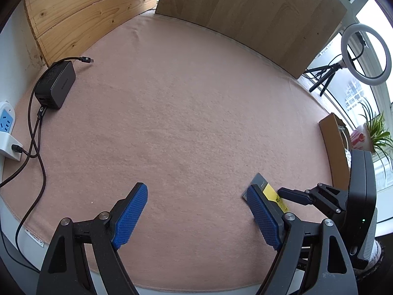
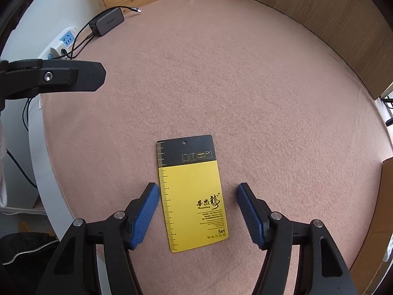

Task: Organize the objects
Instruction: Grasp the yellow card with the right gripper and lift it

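A yellow and black tag card (image 2: 191, 196) with a ruler along its left edge lies flat on the pink felt mat (image 2: 245, 86). My right gripper (image 2: 197, 189) points down over it, open. Its left pad sits close to the card's left edge, and a strip of bare mat separates the right pad from the card. My left gripper (image 1: 196, 191) hovers open over bare mat with nothing between its fingers. A corner of the card (image 1: 270, 190) shows behind its right finger. One black finger of the left gripper (image 2: 73, 78) reaches in at the left of the right wrist view.
A dark charger (image 1: 55, 84) with cables and a white power strip (image 1: 6, 127) sit at the mat's left edge. Wooden boards (image 1: 258, 17) stand along the back. A cardboard box (image 1: 334, 147), a ring light (image 1: 366, 54) and a plant (image 1: 378, 132) are on the right.
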Demonstrator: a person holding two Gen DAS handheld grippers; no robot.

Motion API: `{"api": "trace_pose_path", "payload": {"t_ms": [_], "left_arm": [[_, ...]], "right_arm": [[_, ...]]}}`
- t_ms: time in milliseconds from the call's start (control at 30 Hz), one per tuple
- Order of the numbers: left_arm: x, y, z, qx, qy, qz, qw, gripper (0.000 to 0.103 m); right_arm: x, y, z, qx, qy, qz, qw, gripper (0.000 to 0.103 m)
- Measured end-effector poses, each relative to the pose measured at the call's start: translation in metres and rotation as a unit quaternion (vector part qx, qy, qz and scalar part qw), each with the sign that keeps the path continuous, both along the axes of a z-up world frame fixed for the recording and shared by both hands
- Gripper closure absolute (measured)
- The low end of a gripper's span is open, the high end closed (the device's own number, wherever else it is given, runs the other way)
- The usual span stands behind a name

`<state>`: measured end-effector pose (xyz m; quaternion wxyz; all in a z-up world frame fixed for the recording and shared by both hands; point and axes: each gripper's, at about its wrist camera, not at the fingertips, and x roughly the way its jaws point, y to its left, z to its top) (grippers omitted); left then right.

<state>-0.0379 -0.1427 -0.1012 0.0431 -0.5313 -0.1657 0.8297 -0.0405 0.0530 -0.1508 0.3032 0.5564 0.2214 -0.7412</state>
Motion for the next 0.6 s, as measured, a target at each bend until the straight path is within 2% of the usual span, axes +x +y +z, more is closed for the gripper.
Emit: {"api": "trace_pose_path", "payload": {"t_ms": [67, 267, 400, 600], "left_arm": [[-0.001, 0.002, 0.000, -0.001, 0.000, -0.003, 1.0000, 0.018], [-0.005, 0.013, 0.002, -0.008, 0.002, -0.015, 0.9998, 0.018], [-0.009, 0.024, 0.002, -0.009, 0.002, -0.023, 0.9997, 0.017], [-0.016, 0.048, 0.001, -0.010, 0.001, -0.043, 0.9990, 0.018]], "right_arm": [[-0.003, 0.006, 0.002, -0.003, 0.002, -0.012, 1.000, 0.055], [-0.006, 0.025, 0.005, -0.020, -0.003, -0.041, 0.999, 0.055], [-0.011, 0.049, 0.011, -0.044, -0.005, -0.083, 0.996, 0.055], [-0.021, 0.100, 0.033, -0.073, 0.021, -0.154, 0.985, 0.055]]}}
